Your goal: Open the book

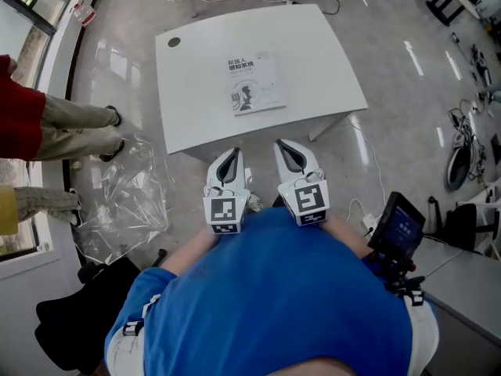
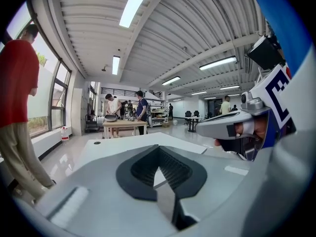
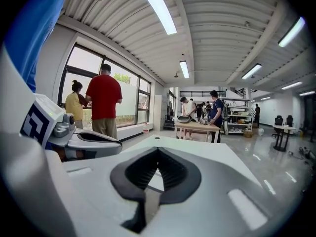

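The book (image 1: pixel 254 84) lies closed in the middle of the white table (image 1: pixel 196 116), its pale cover with dark print facing up. Both grippers hover side by side just short of the table's near edge, pointing at the book and well apart from it. My left gripper (image 1: pixel 232 153) is shut with nothing in it, its fingertips meeting in the left gripper view (image 2: pixel 159 147). My right gripper (image 1: pixel 283 144) is shut and empty too, its tips together in the right gripper view (image 3: pixel 158 149). The book is hidden behind the jaws in both gripper views.
A person in a red top and khaki trousers (image 1: pixel 47 124) stands left of the table, by a crumpled clear plastic sheet (image 1: pixel 129 186) on the floor. A black screen on a stand (image 1: pixel 399 225) is at my right. A dark cable hole (image 1: pixel 174 42) marks the table's far left corner.
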